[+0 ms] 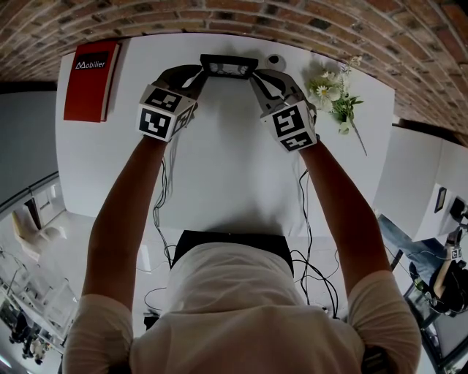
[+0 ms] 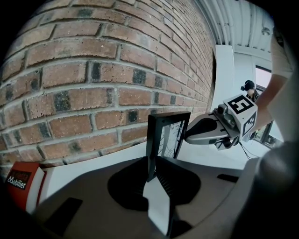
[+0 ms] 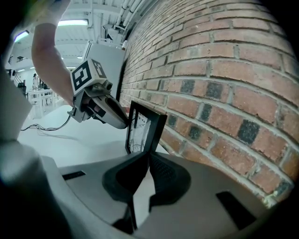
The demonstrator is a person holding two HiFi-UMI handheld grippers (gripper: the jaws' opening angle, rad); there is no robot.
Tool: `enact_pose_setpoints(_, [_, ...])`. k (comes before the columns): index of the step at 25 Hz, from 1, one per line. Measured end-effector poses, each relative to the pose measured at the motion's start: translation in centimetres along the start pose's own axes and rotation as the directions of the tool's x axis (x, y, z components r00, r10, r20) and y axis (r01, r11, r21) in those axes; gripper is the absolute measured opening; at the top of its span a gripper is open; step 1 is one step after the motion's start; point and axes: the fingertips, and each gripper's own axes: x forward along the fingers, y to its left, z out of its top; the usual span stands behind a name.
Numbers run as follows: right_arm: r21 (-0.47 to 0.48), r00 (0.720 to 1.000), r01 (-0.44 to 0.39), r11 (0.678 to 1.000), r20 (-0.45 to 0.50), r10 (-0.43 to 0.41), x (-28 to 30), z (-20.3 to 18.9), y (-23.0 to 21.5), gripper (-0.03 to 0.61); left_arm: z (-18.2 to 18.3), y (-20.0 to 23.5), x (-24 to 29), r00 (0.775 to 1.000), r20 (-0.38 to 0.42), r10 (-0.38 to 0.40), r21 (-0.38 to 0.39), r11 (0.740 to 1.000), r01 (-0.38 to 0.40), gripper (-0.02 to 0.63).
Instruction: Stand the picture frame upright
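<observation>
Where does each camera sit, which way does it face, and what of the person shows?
Head view: on the head, steeply down at the white table; forearms, torso, left gripper, right gripper.
Left gripper view: on the left gripper, toward the brick wall; own jaws, the other arm.
Right gripper view: on the right gripper, toward that wall; own jaws, the other arm.
Shared: the upright picture frame.

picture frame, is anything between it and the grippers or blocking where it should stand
Nothing visible. The left gripper and right gripper each grip a side edge of the picture frame, which stands upright on the white table by the brick wall. The flowers and red box sit off to the sides.
</observation>
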Motion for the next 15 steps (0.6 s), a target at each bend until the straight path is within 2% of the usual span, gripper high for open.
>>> enact_pose_setpoints(15, [0.013, 1.000, -0.004, 1.000, -0.006, 0.004, -0.37, -0.25, 0.08, 0.022, 0.00, 0.09, -0.05, 1.000, -0.008, -0.002, 0.003, 1.000, 0.002, 0.063])
